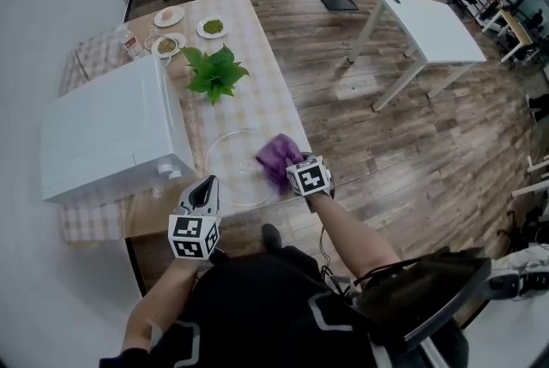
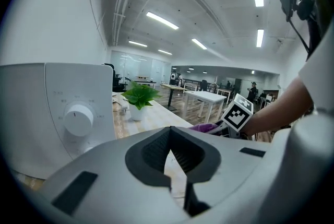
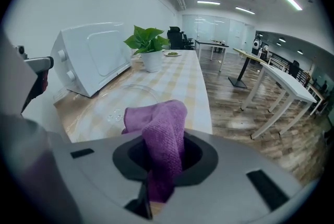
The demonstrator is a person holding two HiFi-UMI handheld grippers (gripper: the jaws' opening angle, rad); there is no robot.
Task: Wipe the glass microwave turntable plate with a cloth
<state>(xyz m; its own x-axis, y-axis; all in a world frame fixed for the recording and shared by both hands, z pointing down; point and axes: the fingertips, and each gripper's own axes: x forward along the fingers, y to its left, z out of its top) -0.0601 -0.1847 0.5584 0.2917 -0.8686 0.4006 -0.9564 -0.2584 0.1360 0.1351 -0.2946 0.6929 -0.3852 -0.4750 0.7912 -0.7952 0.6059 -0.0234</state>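
Note:
The clear glass turntable plate (image 1: 230, 162) lies flat on the checked table, in front of the white microwave (image 1: 111, 126). A purple cloth (image 1: 276, 157) rests on the plate's right side, and my right gripper (image 1: 290, 167) is shut on it. In the right gripper view the cloth (image 3: 159, 124) rises out of the right gripper (image 3: 163, 157) and droops over the plate (image 3: 122, 100). My left gripper (image 1: 206, 184) hangs just off the plate's near left rim, jaws together and holding nothing. The left gripper (image 2: 169, 137) points past the microwave's dial (image 2: 77, 117).
A potted green plant (image 1: 214, 70) stands beyond the plate, and small dishes of food (image 1: 212, 28) sit at the table's far end. The table's right edge (image 1: 296, 122) drops to wood floor. A white table (image 1: 429, 23) stands farther right.

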